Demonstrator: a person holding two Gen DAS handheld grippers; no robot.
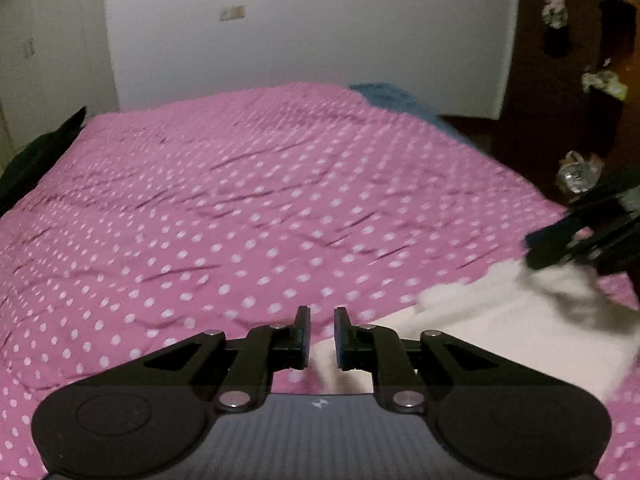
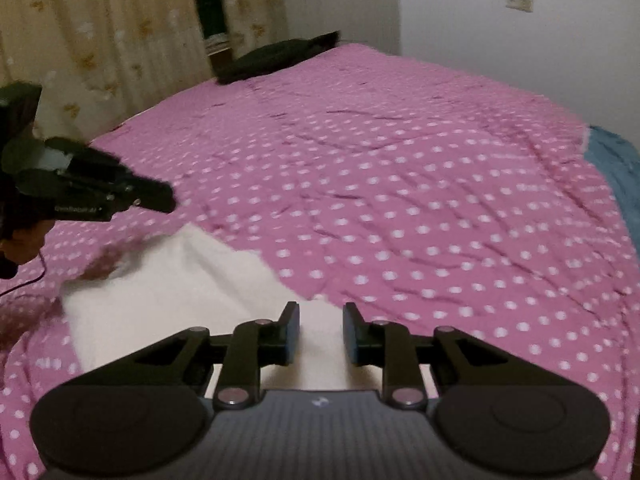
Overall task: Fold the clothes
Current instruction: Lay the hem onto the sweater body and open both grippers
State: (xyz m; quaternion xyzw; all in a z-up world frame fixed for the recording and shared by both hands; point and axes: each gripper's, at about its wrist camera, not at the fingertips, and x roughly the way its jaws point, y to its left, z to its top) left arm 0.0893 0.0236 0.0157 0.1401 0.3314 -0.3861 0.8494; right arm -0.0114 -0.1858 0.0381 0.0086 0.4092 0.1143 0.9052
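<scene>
While both grippers hang low over the near edge of the bed, a cream-white, soft cloth garment (image 2: 172, 300) lies flat on the pink bedspread with white polka dots (image 1: 240, 200), close to that near edge. In the left wrist view the left gripper (image 1: 322, 338) has its black jaws parted by a narrow gap, released, with a strip of the cream garment's edge showing below and between them but no pad pressing on it. In the right wrist view the right gripper (image 2: 321, 332) stands a little wider, also released, its blue pads on either side of the garment's surface without clamping it. A black garment (image 2: 276, 56) lies at the far left corner of the bed, and a blue cloth (image 1: 396, 98) sits along the far right edge. Patterned beige curtains (image 2: 100, 40) hang beyond the left side.
</scene>
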